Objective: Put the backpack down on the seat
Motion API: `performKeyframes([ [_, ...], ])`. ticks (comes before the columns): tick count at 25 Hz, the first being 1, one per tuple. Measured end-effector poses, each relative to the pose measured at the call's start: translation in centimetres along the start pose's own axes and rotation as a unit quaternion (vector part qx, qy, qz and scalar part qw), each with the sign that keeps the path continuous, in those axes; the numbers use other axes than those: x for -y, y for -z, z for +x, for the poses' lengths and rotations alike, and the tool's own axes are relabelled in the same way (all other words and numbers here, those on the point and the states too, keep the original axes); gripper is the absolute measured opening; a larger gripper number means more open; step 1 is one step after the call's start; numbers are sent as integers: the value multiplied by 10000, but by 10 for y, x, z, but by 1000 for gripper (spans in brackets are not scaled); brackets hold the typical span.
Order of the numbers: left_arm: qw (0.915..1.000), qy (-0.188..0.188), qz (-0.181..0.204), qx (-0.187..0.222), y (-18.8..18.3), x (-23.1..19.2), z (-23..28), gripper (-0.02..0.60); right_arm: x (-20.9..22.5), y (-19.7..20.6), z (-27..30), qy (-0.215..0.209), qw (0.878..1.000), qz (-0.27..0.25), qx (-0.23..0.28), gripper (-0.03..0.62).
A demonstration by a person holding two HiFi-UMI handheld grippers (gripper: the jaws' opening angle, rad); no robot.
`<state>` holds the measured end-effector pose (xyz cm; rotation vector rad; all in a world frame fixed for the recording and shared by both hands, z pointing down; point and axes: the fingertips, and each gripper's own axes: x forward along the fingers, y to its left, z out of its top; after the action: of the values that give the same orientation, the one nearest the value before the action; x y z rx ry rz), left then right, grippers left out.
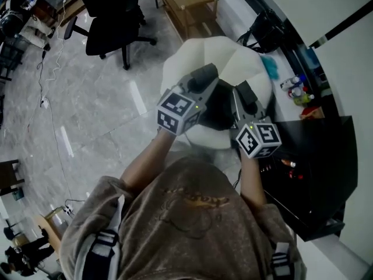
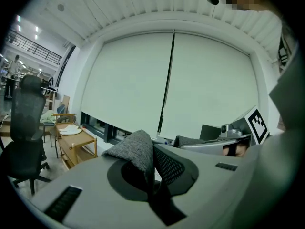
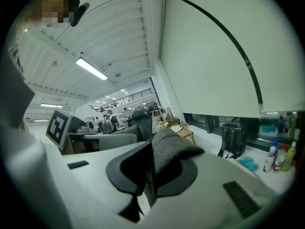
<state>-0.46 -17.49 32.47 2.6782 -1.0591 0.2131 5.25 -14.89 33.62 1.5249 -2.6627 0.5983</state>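
Note:
The dark backpack [image 1: 220,111] hangs between my two grippers, over a white rounded seat [image 1: 233,60]. My left gripper [image 1: 205,74] is shut on a fold of the backpack's grey woven fabric [image 2: 136,149], pinched between the jaws [image 2: 147,168]. My right gripper [image 1: 243,92] is shut on another grey fold [image 3: 171,149], which bulges up from the closed jaws [image 3: 151,168]. Both grippers point away from the person and upward. How the backpack's underside meets the seat is hidden.
A black office chair [image 1: 113,16] stands on the marble floor at the upper left. A low wooden table [image 1: 189,2] is beyond the seat. A black bag [image 1: 265,31], a teal cloth [image 1: 271,67] and bottles [image 1: 297,89] line the window wall. A black desk [image 1: 317,168] is at the right.

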Motion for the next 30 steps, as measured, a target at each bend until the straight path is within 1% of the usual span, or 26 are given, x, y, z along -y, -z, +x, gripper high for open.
performKeyframes([
  [6, 9994, 305, 41, -133, -3, -31, 25, 32, 14, -4, 33, 318, 9994, 107, 89, 31],
  [10, 9981, 572, 110, -217, -2, -43, 41, 32, 30, -7, 50, 560, 9982, 133, 172, 31],
  [14, 9968, 732, 133, -291, -2, -54, 61, 32, 48, -8, 64, 726, 9970, 177, 206, 31],
  [20, 9966, 740, 135, -351, -1, -66, 85, 32, 66, -10, 81, 762, 9969, 113, 150, 31],
  [30, 9965, 694, 68, -463, 19, -88, 124, 32, 101, 6, 109, 775, 9968, 183, 17, 31],
])
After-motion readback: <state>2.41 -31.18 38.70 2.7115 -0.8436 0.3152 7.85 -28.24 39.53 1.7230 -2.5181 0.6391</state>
